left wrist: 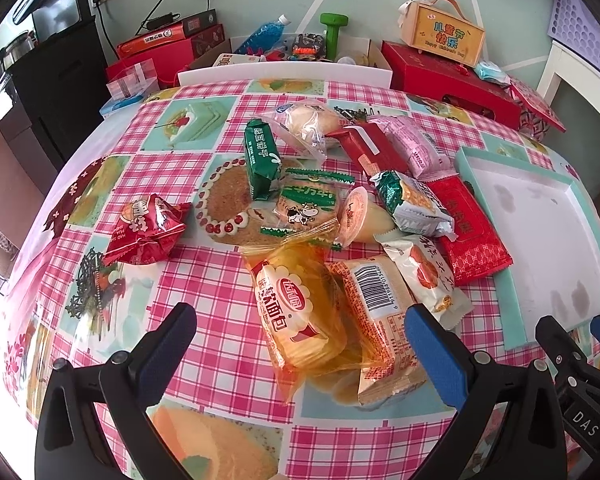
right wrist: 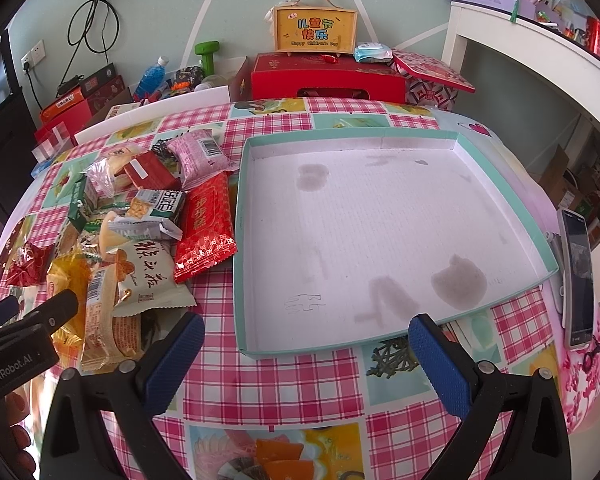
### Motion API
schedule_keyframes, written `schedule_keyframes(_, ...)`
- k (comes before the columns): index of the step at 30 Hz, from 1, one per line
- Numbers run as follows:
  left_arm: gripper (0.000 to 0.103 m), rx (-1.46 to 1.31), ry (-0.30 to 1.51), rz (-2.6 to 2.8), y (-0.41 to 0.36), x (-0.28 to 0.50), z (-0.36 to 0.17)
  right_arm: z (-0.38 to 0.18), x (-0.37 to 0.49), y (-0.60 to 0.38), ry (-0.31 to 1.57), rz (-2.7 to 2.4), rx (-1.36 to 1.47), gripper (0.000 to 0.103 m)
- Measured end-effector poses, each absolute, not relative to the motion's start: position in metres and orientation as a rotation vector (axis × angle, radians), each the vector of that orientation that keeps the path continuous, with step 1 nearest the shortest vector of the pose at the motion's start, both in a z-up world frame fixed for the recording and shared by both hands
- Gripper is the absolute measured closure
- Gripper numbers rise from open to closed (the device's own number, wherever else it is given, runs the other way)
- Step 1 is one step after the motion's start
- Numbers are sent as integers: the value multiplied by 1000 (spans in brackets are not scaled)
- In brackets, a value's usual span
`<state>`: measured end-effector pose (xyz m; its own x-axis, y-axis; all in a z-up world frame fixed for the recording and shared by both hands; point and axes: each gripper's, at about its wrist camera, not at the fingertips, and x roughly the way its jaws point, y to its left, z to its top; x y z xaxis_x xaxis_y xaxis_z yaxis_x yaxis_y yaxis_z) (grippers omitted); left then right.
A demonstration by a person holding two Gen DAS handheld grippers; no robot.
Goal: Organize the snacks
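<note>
Tabletop [right wrist: 284,392]: covered by a pink plaid cloth with printed food pictures. The landmark used below is the tray.

Tray [right wrist: 504,184]: a shallow teal-rimmed box with a white, stained floor and nothing in it. Faint pen scribble near its front-left corner, not legible.

Snack pile [left wrist: 332,216]: all packets lie left of the tray, none inside. Judgement: the sorting is at its very start, with the first pick not yet made.

Right gripper [right wrist: 306,350]: wide apart, holding nothing, hovering over the near rim of the tray.
Left gripper [left wrist: 300,342]: wide apart, holding nothing, straddling the nearest packets in the pile.

Next move, as a judgement: bring the left gripper down on the bread bag, pinch the body rather than the loose film, lift clear of its neighbours, then carry it right into the tray. Overlapping packets may drag along.

Readable writing, largest item first:
- Gift box [right wrist: 315,29] beyond the tray, against the wall: "儿童节快乐", "Happy Children's Day".
- Bread bag [left wrist: 300,316], yellow, farthest left of the near packets: "软面包".
- Barcode packet [left wrist: 380,312], touching the bread bag on its tray side: digits partly legible, begins 6 911988.
- Green packet [left wrist: 262,156], far side of the pile: "绿豆饼干".
- Left gripper body, seen from the right wrist: "GenRobot.AI". Right gripper body, seen from the left wrist: "DAS".
</note>
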<state>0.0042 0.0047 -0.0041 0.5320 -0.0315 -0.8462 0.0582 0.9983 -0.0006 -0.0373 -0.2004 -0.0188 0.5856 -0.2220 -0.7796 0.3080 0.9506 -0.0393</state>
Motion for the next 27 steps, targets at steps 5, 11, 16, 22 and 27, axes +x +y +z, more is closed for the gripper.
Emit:
schedule_keyframes(5,0,35,1014,-52,4,4,-6,-19,-37,-201,895,-310,104,0)
schedule_keyframes(11,0,40,1017,-53,3,4,-6,-19,-37,-201,894,-311,104,0)
schedule_keyframes(16,0,32,1016,-56,4,5,-6,-18,-37,-201,894,-312,109,0)
schedule_keyframes(22,0,35,1019,-56,4,5,-5,-17,-36,-202,892,-304,120,0)
schedule_keyframes(27,0,51,1024,-59,3,4,-7,-18,-36,-203,889,-300,130,0)
